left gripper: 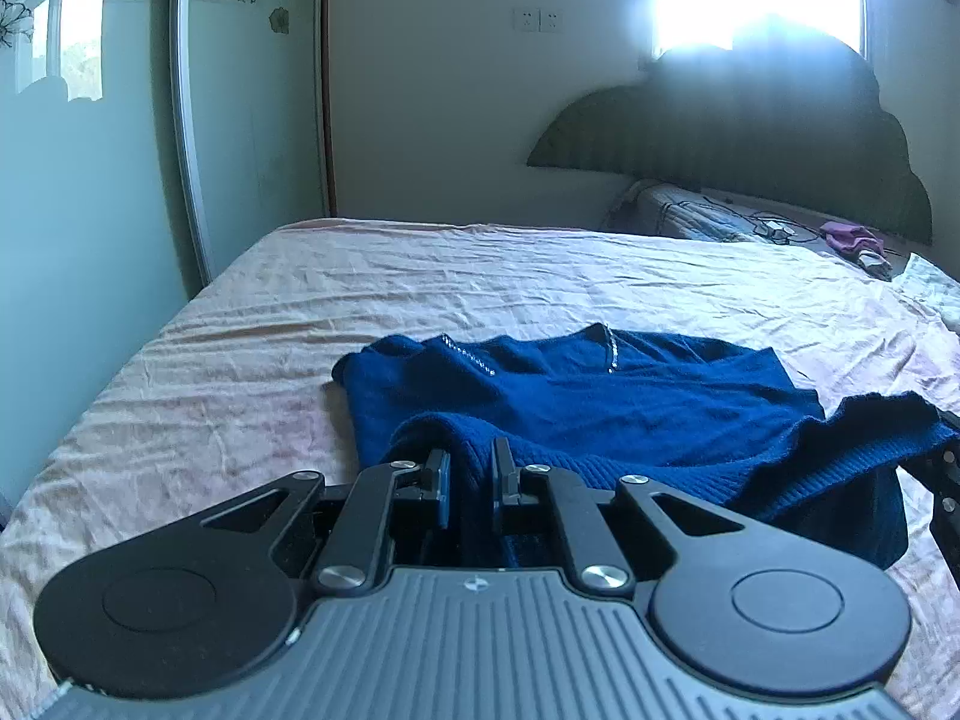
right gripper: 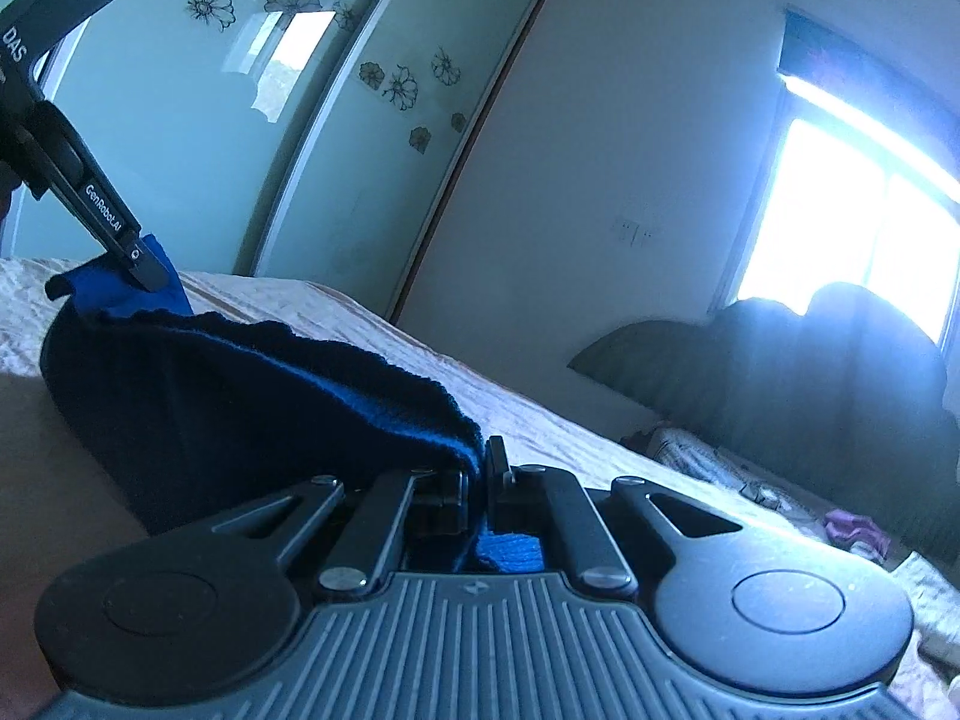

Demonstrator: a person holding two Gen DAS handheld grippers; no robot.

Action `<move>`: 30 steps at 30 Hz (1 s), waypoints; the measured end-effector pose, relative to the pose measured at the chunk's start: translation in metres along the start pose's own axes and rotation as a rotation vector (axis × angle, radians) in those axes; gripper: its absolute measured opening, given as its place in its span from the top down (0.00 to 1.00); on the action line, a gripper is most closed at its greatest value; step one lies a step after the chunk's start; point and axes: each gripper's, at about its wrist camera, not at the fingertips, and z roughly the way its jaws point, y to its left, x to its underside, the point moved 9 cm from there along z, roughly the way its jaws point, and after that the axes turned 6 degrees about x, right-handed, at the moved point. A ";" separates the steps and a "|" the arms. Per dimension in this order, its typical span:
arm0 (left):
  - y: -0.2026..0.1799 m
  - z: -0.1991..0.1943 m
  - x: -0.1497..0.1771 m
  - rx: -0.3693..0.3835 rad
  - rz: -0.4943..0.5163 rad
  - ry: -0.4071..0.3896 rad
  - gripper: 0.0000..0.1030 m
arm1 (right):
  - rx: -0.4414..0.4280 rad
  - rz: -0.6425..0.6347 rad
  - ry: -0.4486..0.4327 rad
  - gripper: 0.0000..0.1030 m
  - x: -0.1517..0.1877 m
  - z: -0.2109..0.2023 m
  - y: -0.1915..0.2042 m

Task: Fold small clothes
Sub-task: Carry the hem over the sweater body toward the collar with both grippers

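A dark blue knit sweater (left gripper: 600, 396) with a sparkly neckline lies on the pink bed sheet (left gripper: 240, 360). My left gripper (left gripper: 471, 480) is shut on its ribbed hem at the near left corner. My right gripper (right gripper: 478, 474) is shut on the hem at the other corner and holds it lifted off the bed. The raised hem (right gripper: 252, 396) hangs between the two grippers. The left gripper also shows in the right wrist view (right gripper: 141, 267), clamped on blue cloth. The right gripper's edge shows at the right of the left wrist view (left gripper: 945, 474).
The bed runs back to a dark headboard (left gripper: 750, 138). Pillows, cables and a purple cloth (left gripper: 849, 237) lie near it. A mirrored wardrobe with flower decals (right gripper: 240, 120) stands along the bed's left side. A bright window (right gripper: 852, 216) is behind the headboard.
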 end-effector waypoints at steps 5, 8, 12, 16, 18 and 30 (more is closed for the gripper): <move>0.000 0.011 -0.017 -0.013 0.024 -0.017 0.88 | 0.014 -0.008 -0.007 0.95 -0.005 0.024 -0.006; 0.002 0.019 -0.027 -0.018 0.029 -0.025 0.87 | 0.022 -0.007 -0.003 0.95 -0.006 0.040 -0.010; 0.007 0.034 -0.034 -0.026 0.017 -0.020 0.87 | 0.027 -0.003 0.001 0.95 -0.007 0.062 -0.013; 0.015 0.052 -0.041 -0.040 0.000 -0.008 0.87 | 0.025 -0.015 0.008 0.95 -0.002 0.080 -0.009; 0.020 0.061 -0.046 -0.044 -0.018 -0.003 0.87 | 0.029 -0.029 0.011 0.95 0.001 0.090 -0.007; 0.035 0.127 -0.061 -0.063 -0.049 0.053 0.87 | 0.014 0.006 0.049 0.95 0.003 0.163 -0.008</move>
